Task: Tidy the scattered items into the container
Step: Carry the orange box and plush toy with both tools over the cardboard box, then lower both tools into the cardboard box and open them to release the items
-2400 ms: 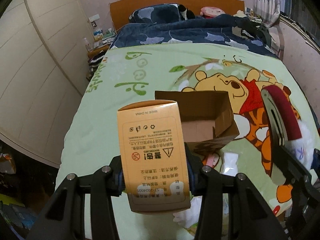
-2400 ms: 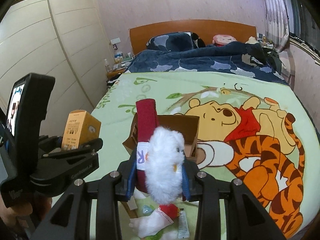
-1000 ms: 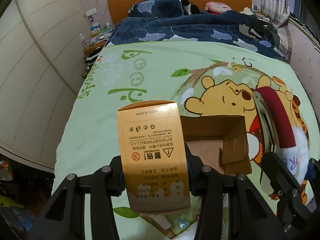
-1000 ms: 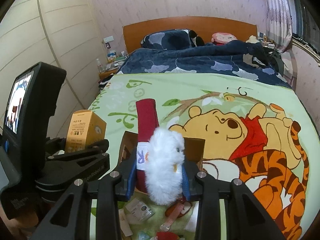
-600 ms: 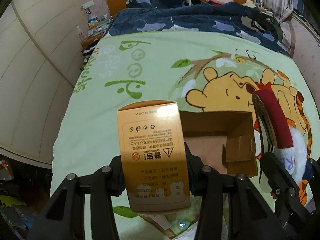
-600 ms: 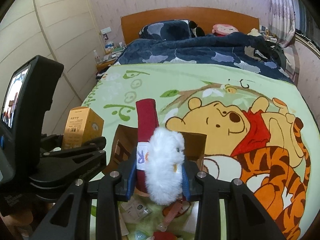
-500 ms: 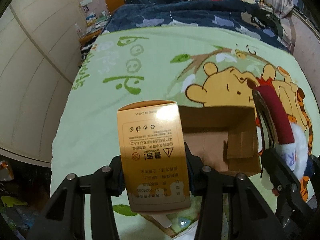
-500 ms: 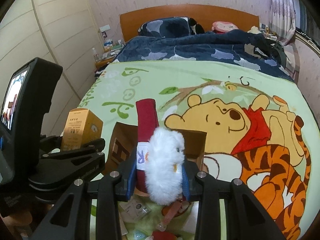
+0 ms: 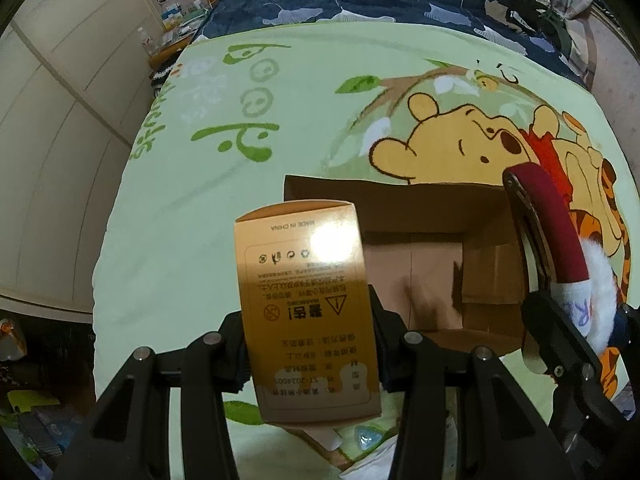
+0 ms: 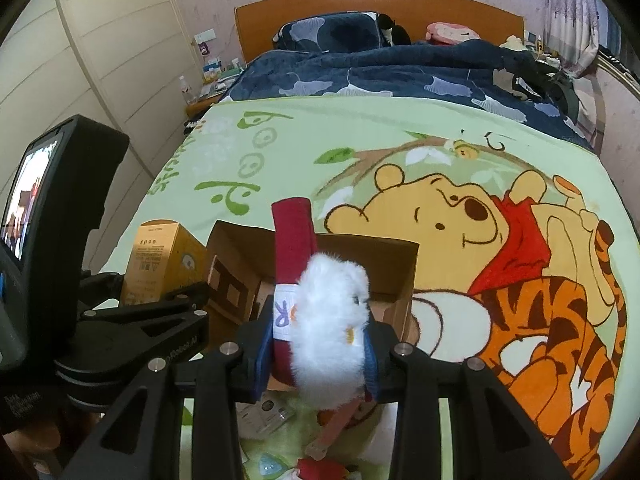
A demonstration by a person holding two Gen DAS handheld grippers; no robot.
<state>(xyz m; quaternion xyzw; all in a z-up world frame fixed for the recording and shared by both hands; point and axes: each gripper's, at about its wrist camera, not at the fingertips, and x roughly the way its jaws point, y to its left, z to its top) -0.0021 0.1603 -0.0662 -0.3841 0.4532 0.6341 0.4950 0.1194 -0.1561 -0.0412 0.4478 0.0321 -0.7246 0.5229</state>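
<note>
I have the left gripper (image 9: 308, 332) clamped on the orange carton (image 9: 306, 312), and the right gripper (image 10: 316, 344) clamped on the red stocking (image 10: 294, 248) by its white fur cuff, both poised over the open cardboard box (image 9: 416, 208) on the bedspread (image 9: 192, 208). In the left view the box sits at about 2 o'clock from the carton; in the right view it lies at 12 o'clock, just behind the stocking, with the carton off at 9 o'clock. My worry is crowding: both loads head for one smallish opening, and the two rigs are already near each other, so I could knock them together or nudge the light box across the soft blanket. The carton hangs over the box's near-left corner, so letting go now could tip it off the rim. An inner flap folded in on the right side may catch the floppy stocking and leave it draped over the wall. Small items still lie nearer me, at 6 o'clock.
</note>
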